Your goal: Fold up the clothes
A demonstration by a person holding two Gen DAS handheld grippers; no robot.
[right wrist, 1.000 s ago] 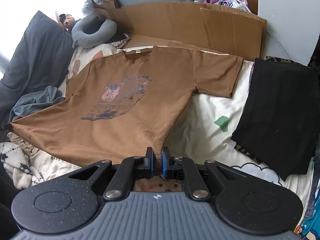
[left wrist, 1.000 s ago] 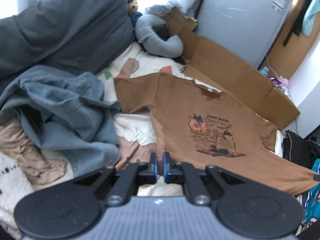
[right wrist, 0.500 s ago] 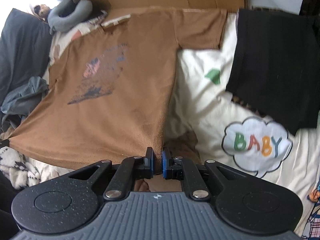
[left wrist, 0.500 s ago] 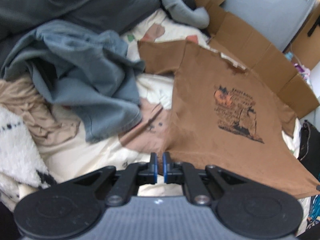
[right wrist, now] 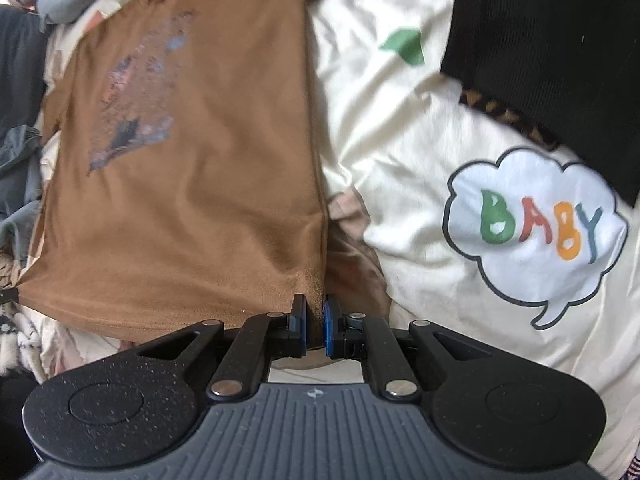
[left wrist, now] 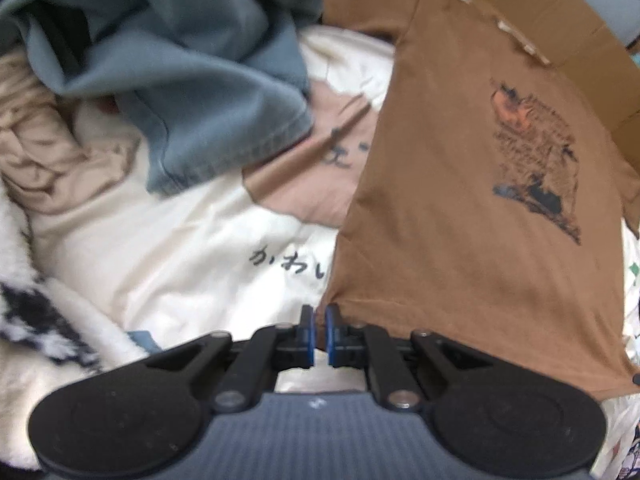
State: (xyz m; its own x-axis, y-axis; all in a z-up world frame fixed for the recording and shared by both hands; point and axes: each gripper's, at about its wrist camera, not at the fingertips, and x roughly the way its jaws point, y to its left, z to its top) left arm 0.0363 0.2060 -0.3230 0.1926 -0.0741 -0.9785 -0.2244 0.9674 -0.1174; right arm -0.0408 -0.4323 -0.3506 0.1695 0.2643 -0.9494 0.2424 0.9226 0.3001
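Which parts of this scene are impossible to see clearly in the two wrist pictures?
- Brown T-shirt: the left wrist view cuts off its far sleeve at the right edge; its chest print is too blurred to read.
- Right gripper: the gripper's body hides the shirt hem beneath it.
- Black garment: the right wrist view's top and right edges cut it off.
- Blue-grey garment: crumpled, so its type is unclear.

Both wrist fisheyes look steeply down, close over the bedding, left from the near-left hem corner, right from the near-right, sharing the brown T-shirt stretching far.
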